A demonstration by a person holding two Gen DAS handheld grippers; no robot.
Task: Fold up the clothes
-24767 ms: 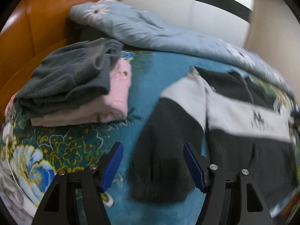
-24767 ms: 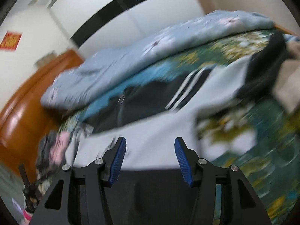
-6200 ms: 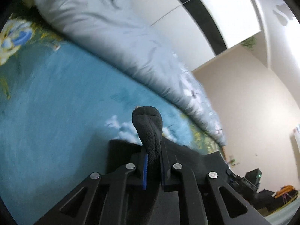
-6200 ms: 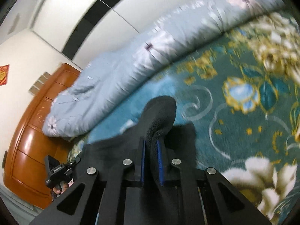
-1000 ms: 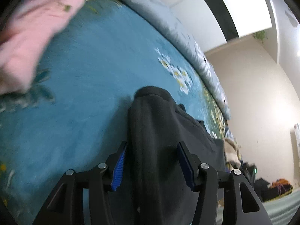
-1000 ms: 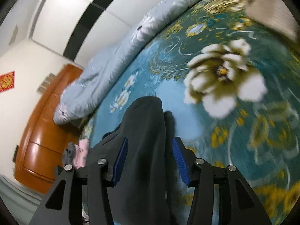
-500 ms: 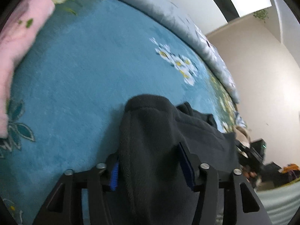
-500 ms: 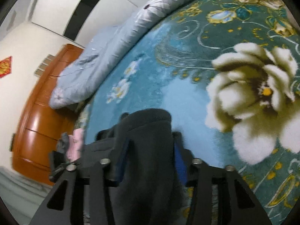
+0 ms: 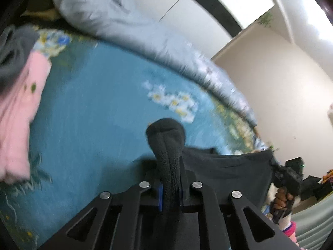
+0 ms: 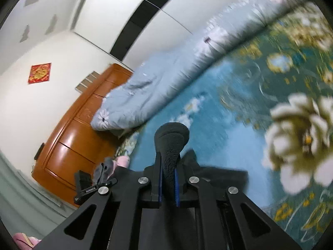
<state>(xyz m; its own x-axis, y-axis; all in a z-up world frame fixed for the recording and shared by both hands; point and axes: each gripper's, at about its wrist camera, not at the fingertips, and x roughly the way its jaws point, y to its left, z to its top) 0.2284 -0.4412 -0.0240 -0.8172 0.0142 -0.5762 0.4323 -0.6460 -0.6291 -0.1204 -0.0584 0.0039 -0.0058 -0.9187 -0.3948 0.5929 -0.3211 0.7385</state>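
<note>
**Both grippers pinched on dark fleece garment, edge up off the bed**

Left gripper (image 9: 170, 193): jaws have just been closing, now nearly together, clamped on a bunched fold of the dark garment (image 9: 166, 143). Right gripper (image 10: 167, 187): same, jaws have just been closing and now pinch another fold of the same garment (image 10: 171, 143). The fabric bulges out beyond the pads in both views.

Location: the garment stretches between the two grippers at the near edge of the teal floral bedspread (image 9: 93, 114), the rest hanging or draped below the tools. How much still lies on the bed I cannot tell.

Handling, my read: thick, soft fleece, light, no stiffness, so it will sag between the holds. It looks grippy rather than slick, and not fragile. Take it at edges or corners with a full bunch in the pads, as now.

View differences:
- Left wrist: pink and grey folded stack (image 9: 18, 104) at far left, and the person's hand (image 9: 283, 198) on the other tool at right.
- Right wrist: wooden headboard (image 10: 83, 137), red wall decoration (image 10: 39, 73), large white flower on the bedspread at right.
- Both: pale blue quilt (image 9: 124, 31) along the far side.
</note>
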